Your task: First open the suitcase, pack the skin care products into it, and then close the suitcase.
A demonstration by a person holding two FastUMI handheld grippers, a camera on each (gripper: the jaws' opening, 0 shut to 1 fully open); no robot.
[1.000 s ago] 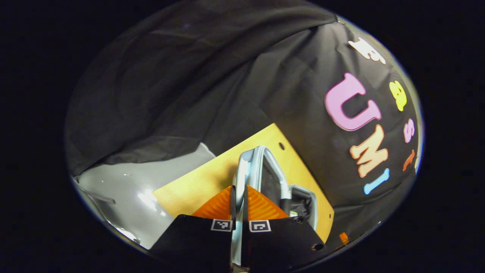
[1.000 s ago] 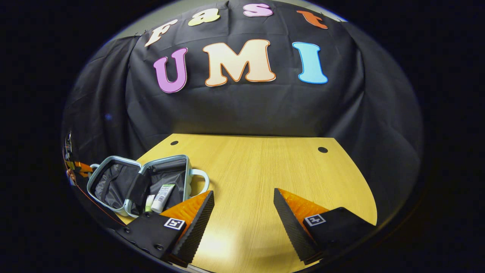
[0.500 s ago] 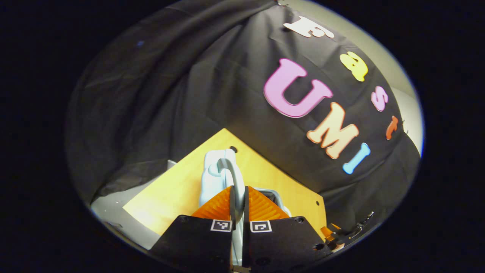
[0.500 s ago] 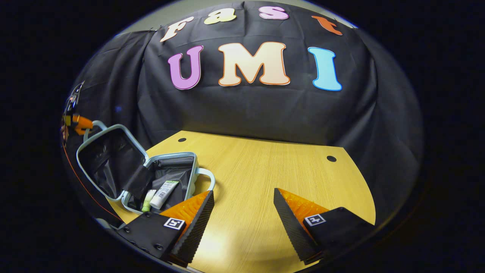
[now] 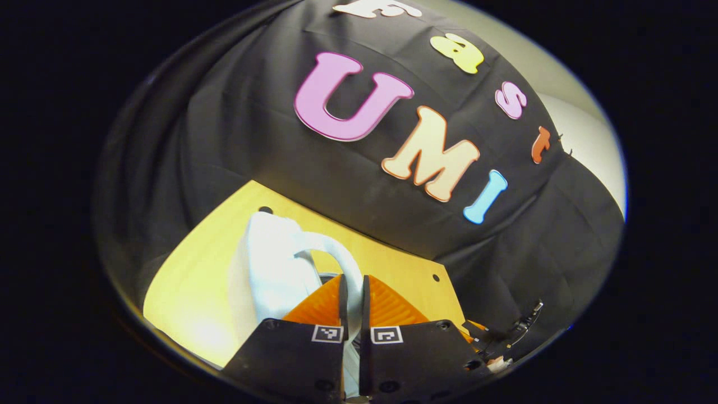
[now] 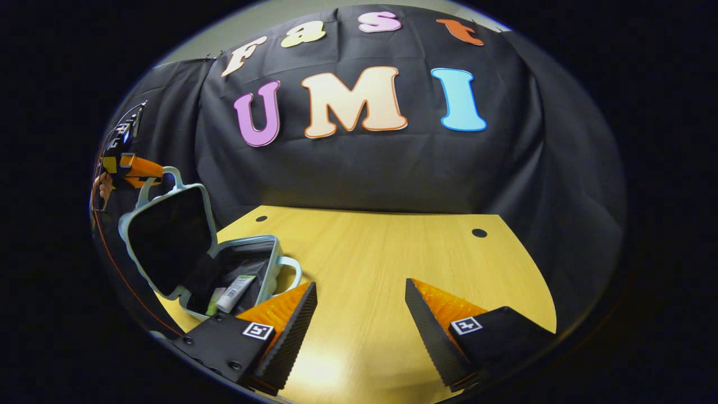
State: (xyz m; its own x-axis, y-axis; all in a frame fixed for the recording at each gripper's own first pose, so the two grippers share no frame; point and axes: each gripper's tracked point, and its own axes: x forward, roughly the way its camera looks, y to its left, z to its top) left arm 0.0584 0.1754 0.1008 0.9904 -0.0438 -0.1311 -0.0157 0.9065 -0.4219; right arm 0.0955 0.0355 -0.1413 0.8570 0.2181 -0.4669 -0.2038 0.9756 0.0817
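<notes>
A small pale blue suitcase (image 6: 247, 269) lies at the left of the wooden table (image 6: 381, 258), its base flat and its dark-lined lid (image 6: 168, 235) raised about upright. A white tube (image 6: 235, 285) and a green tube (image 6: 212, 303) rest inside the base. My left gripper (image 5: 352, 279) is shut on the lid's handle (image 5: 336, 252), with the lid's pale outside (image 5: 269, 264) just ahead of it. In the right gripper view that left gripper (image 6: 147, 167) pinches the handle at the lid's top. My right gripper (image 6: 359, 286) hangs open over the table's front, holding nothing.
A hand (image 6: 102, 188) holds the left gripper at the far left. The base's own handle (image 6: 290, 268) sticks out toward the table's middle. Two small holes (image 6: 479, 232) mark the table's back edge, and black cloth (image 6: 364, 168) walls the booth behind it.
The left gripper has swung the lid up by its handle, from lying flat open to about upright. The right gripper has stayed open in nearly the same place.
</notes>
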